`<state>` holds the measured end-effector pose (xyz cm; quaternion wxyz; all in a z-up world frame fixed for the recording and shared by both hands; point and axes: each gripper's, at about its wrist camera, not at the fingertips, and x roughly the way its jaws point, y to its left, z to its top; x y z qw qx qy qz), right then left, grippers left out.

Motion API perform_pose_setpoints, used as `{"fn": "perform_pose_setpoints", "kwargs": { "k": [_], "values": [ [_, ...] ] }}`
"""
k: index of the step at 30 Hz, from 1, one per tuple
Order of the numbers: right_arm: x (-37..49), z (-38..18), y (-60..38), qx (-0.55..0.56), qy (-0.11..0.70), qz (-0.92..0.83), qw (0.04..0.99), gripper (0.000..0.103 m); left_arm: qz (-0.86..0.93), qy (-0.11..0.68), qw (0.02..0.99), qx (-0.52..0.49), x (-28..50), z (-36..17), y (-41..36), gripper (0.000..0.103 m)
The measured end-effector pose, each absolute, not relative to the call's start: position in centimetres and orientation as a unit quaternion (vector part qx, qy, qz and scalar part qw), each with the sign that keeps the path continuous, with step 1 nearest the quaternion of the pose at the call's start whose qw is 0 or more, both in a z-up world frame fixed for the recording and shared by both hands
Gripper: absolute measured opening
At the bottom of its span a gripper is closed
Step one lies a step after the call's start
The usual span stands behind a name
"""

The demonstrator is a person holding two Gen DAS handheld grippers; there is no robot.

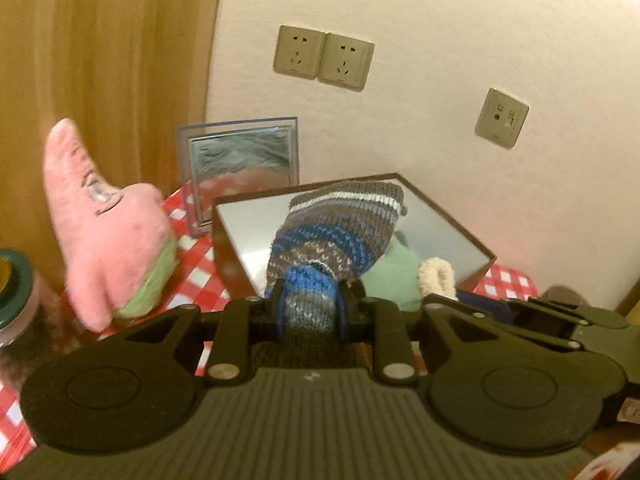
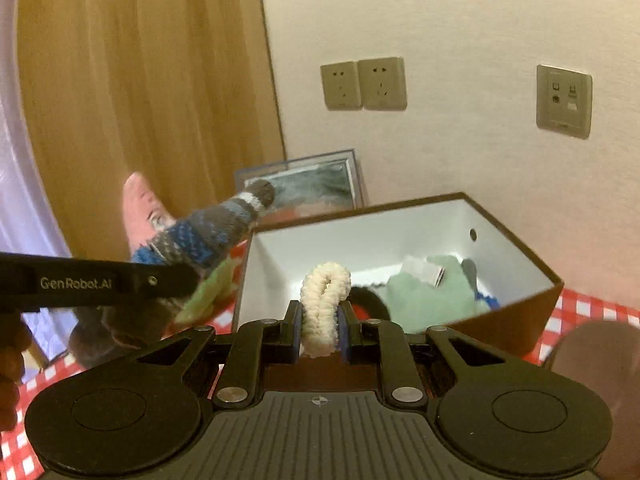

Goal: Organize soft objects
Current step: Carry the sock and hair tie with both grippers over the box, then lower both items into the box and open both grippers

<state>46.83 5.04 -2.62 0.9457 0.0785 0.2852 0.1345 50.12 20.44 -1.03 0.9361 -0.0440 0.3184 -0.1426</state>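
A striped knit sock [image 1: 336, 228], banded in blue, grey and brown, stands pinched at one end between the narrow jaws of the left gripper [image 1: 310, 300], its free end rising over the near wall of an open brown box [image 1: 448, 216] with a pale lining. Beside it, the right gripper [image 2: 323, 320] clamps a cream fuzzy loop [image 2: 324, 300] (a scrunchie, by its look), held upright in front of the same box and above its near wall.

Inside the box lie a mint-green soft item [image 2: 432, 292] with a white tag, a dark curved piece and something blue at the right edge; what these last two are cannot be told. A pink star-shaped plush toy [image 1: 104, 224] with green shorts leans to the left of the box, on a red-and-white checked tablecloth [image 1: 196, 276].

Behind the box a framed picture [image 1: 240, 164] stands propped against the cream wall, near a wooden panel [image 1: 104, 40]. Two wall sockets [image 1: 324, 58] sit side by side above, with a third plate [image 1: 502, 118] well apart to the right. From the right wrist camera, the left gripper's black arm crosses the left side, carrying the sock.
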Motion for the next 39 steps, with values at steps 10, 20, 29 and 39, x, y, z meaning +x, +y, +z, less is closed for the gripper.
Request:
{"fn": "perform_pose_setpoints", "kwargs": {
  "k": [10, 20, 29, 39],
  "values": [
    [53.0, -3.2, 3.5, 0.115, 0.294, 0.104, 0.943, 0.019, -0.155, 0.34, 0.925, -0.074, 56.1, -1.5, 17.7, 0.022],
    [57.5, -6.9, 3.1, 0.125, 0.327, 0.085, 0.933, 0.019, -0.137, 0.382, 0.911, -0.074, 62.1, -4.7, 16.8, 0.022],
    [60.8, -9.1, 2.8, 0.147, 0.347, 0.074, 0.923, 0.019, -0.124, 0.411, 0.901, -0.063, 65.7, -7.3, 16.9, 0.022],
    [62.4, -10.3, 2.6, 0.157, 0.352, 0.065, 0.921, 0.019, -0.122, 0.42, 0.896, -0.07, 68.2, -8.8, 17.2, 0.043]
  ]
}}
